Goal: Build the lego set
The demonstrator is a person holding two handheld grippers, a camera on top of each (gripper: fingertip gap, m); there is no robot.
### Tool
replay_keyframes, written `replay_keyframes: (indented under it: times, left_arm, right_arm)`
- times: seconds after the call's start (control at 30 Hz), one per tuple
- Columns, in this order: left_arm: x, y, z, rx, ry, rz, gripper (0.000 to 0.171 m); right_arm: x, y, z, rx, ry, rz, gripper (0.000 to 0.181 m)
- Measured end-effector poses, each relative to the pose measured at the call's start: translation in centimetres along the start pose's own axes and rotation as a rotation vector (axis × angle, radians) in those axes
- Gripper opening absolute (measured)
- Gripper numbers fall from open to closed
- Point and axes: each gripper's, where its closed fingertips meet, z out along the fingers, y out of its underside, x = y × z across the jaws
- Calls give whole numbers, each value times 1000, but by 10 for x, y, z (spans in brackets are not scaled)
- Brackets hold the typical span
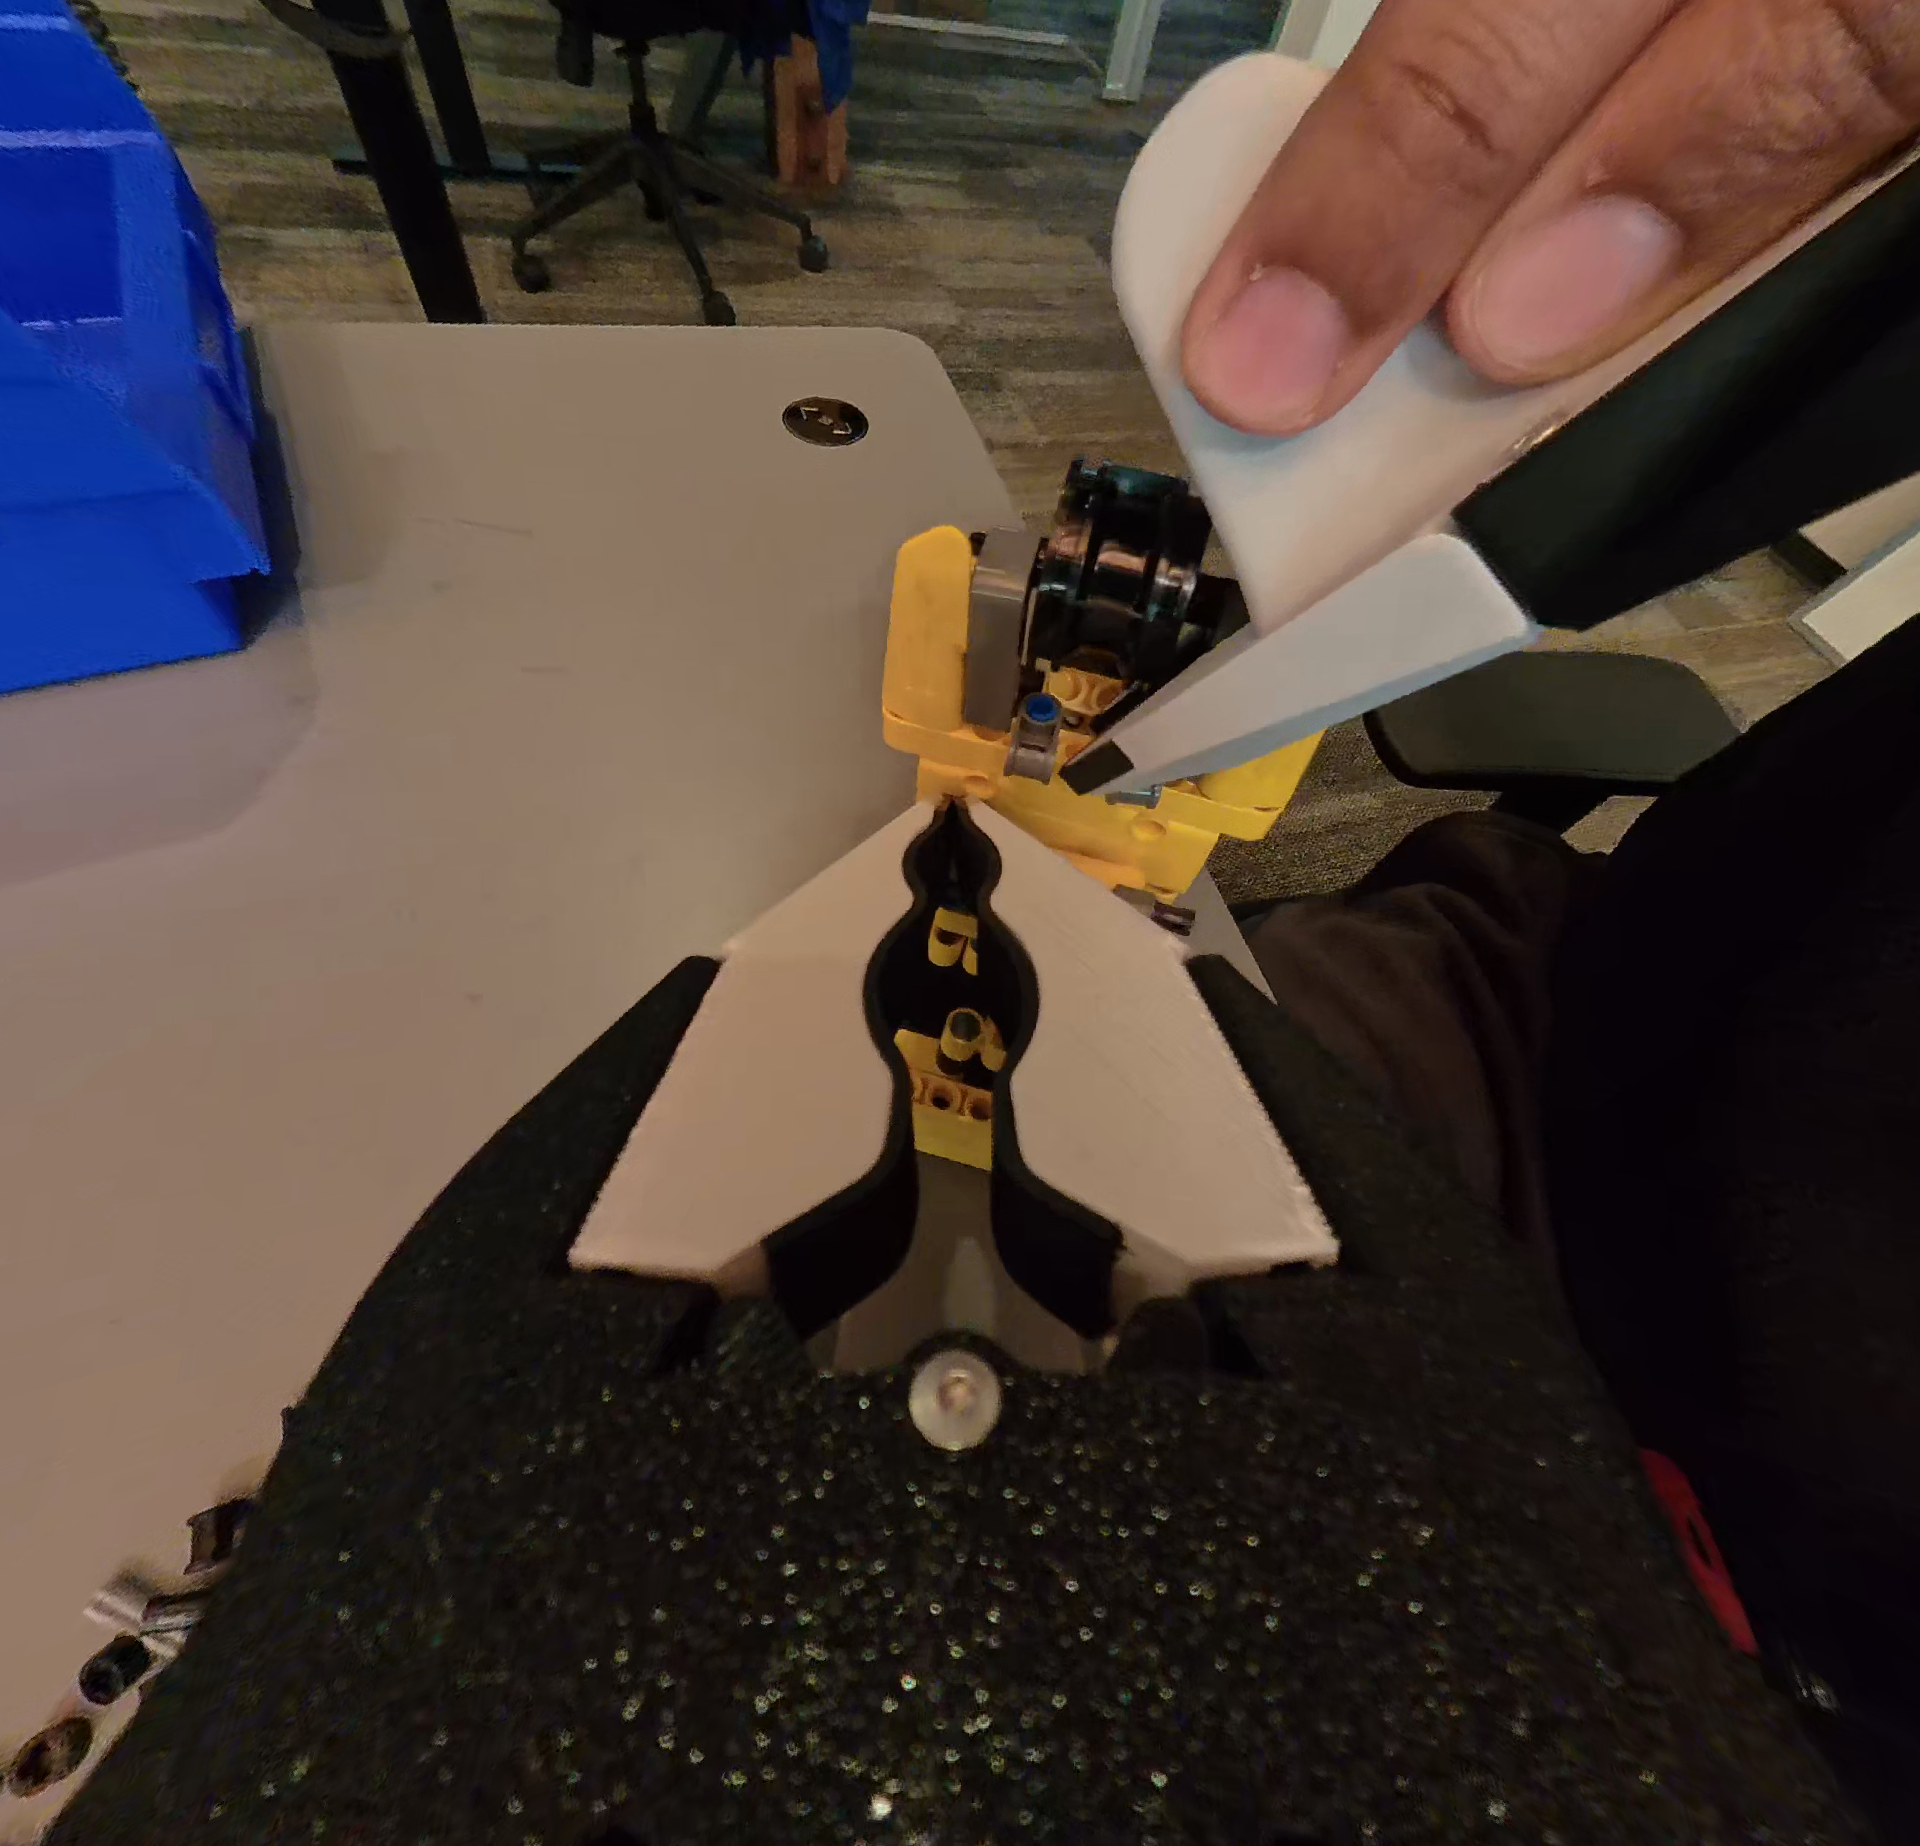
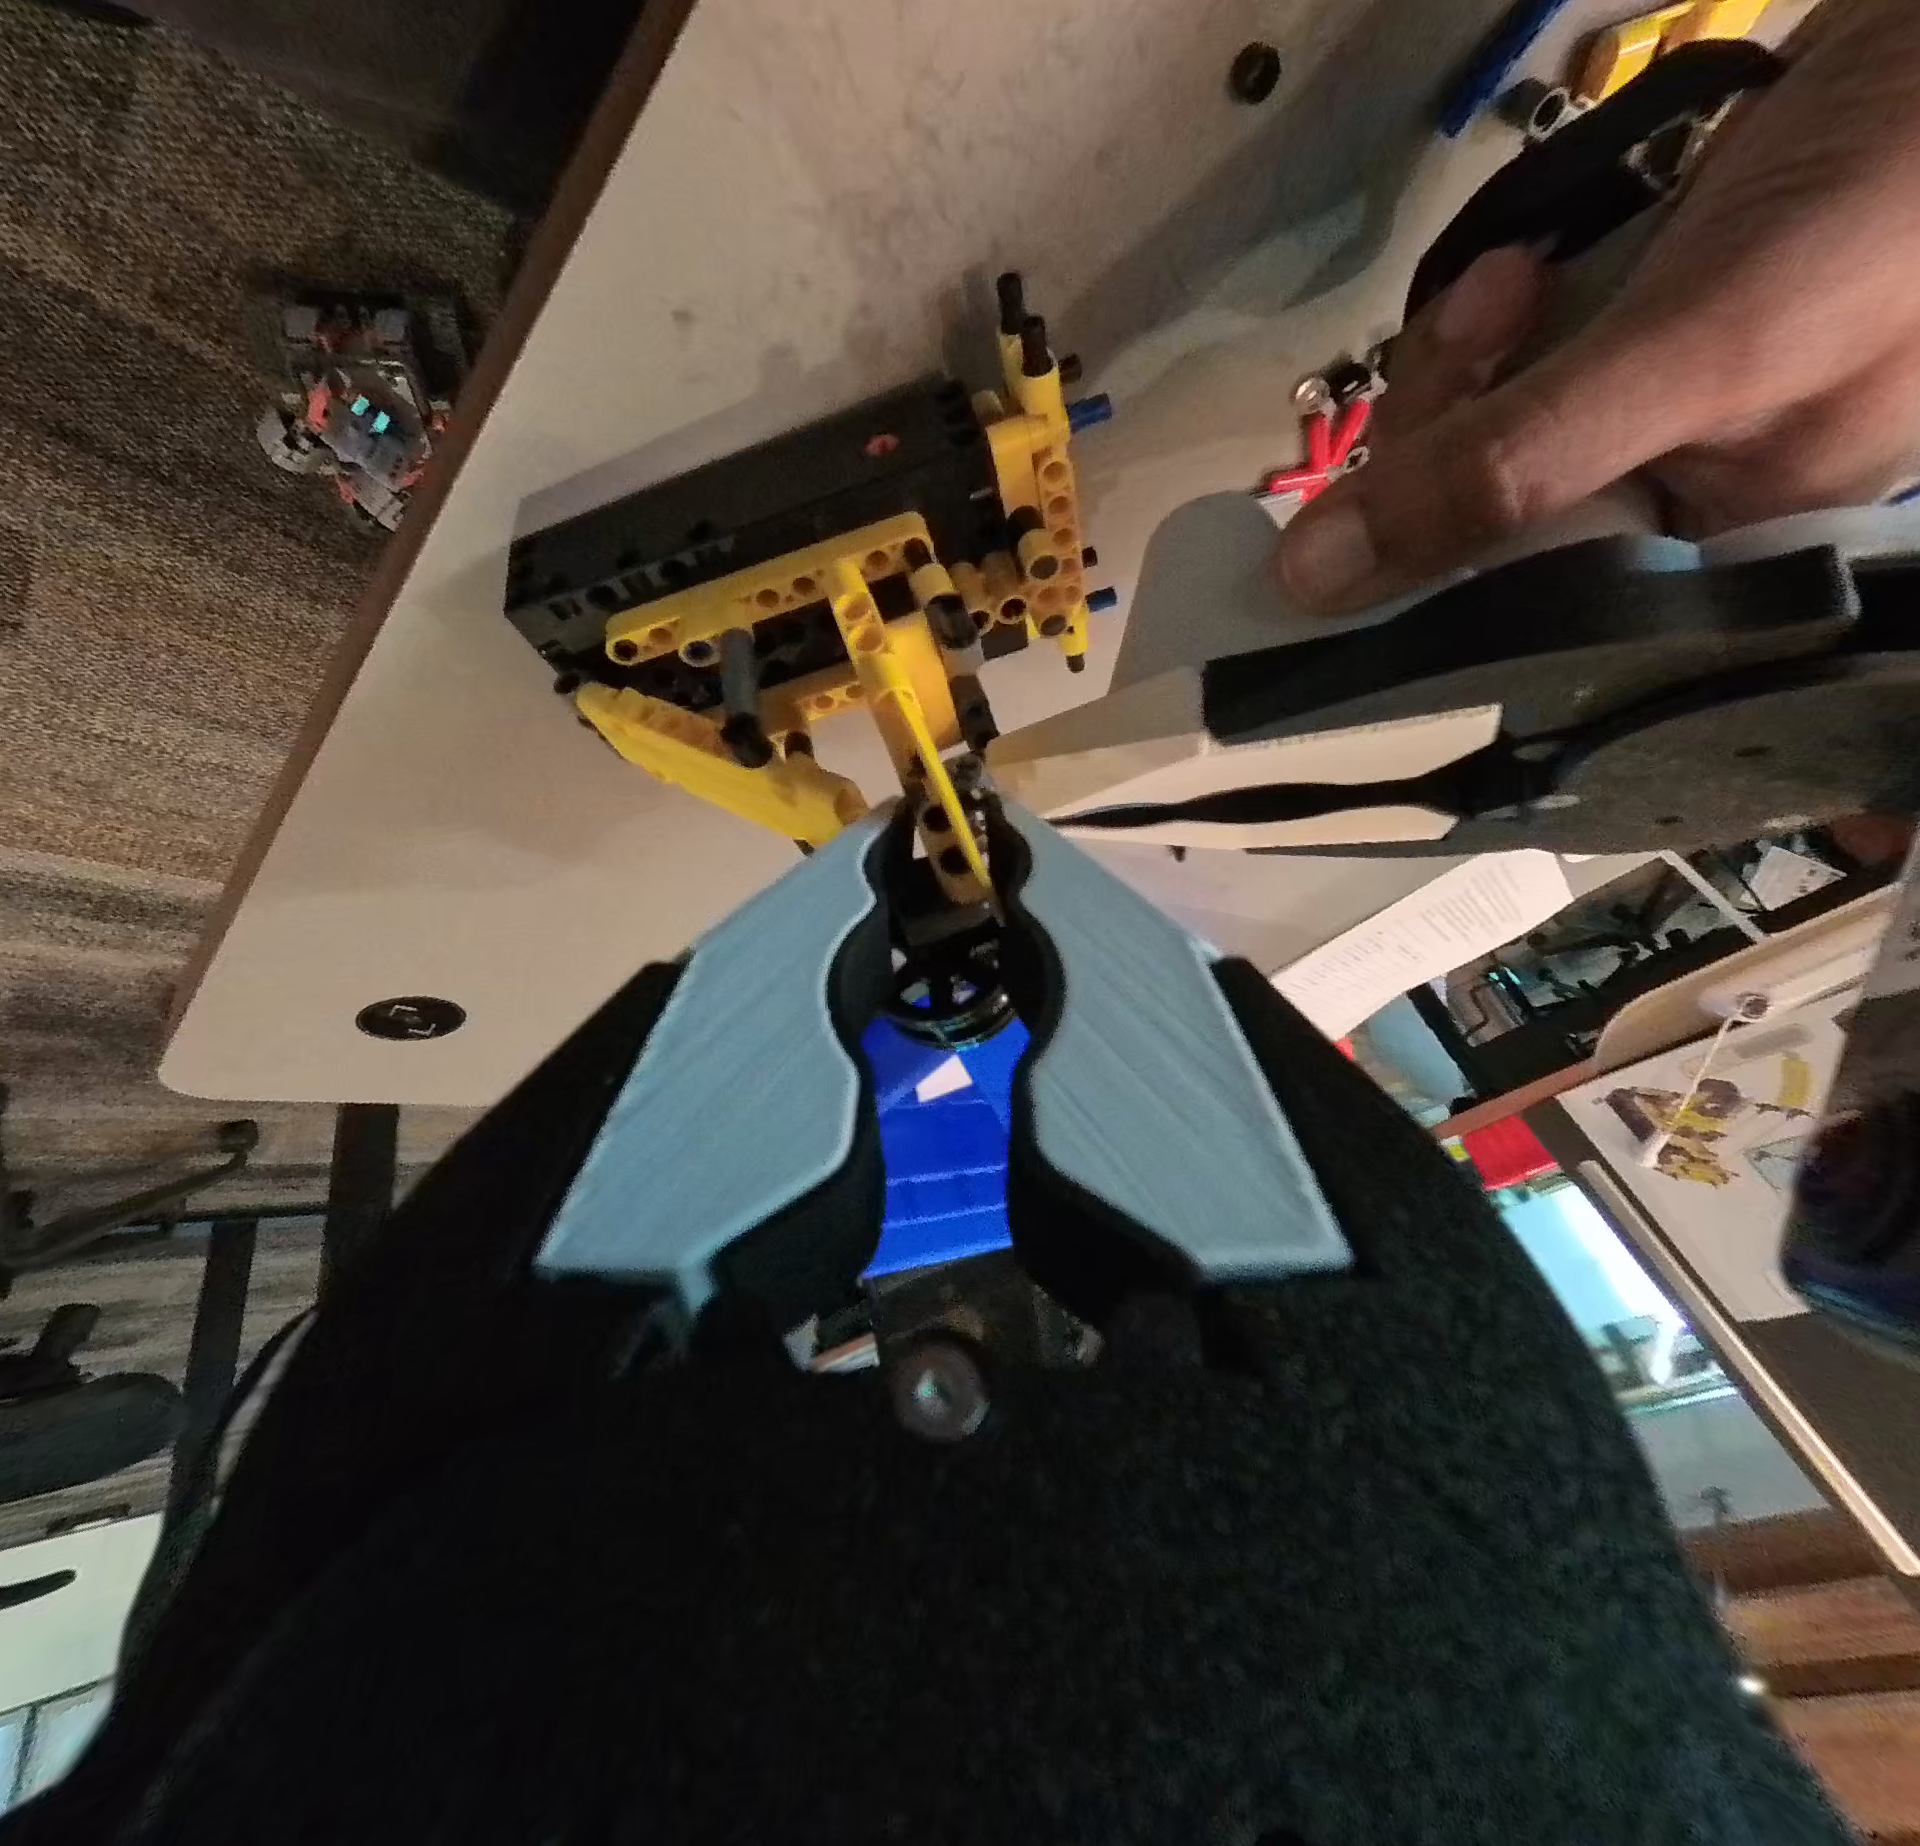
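Observation:
A yellow and black brick-built model [image 1: 935,633] with a black wheel [image 1: 1122,560] is held over the white table's [image 1: 520,653] corner. My left gripper [image 1: 951,809], with white fingers, is shut on the model's lower yellow part. My right gripper [image 1: 1091,770] comes in from the upper right, held by a hand [image 1: 1455,186], its tip beside a blue pin [image 1: 1036,707]. In the right wrist view the model [image 2: 790,591] shows a black block and yellow beams. My right gripper [image 2: 951,809], with light-blue fingers, is shut on a yellow and black piece sticking out of it. The left gripper [image 2: 1029,788] meets the model from the right.
A blue bin [image 1: 104,446] stands at the table's left. An office chair [image 1: 665,134] stands on the carpet beyond. Loose parts lie on the table: a blue axle [image 2: 1496,51], a yellow piece [image 2: 1683,20], red pieces [image 2: 1320,446]. A small grey model [image 2: 353,414] lies on the floor. Less than 4 cm separates the two grippers' tips.

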Motion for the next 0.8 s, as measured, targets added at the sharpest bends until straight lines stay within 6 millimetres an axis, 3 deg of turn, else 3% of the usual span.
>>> replay_keyframes:
  times: [0.43,0.8]
  left_arm:
    - [1,2,-3,2,22,-23,0]
    - [2,5,-8,-9,24,-29,0]
  right_arm:
    - [1,-3,0,-93,45,-92,11]
    - [5,-8,1,-63,22,-36,10]
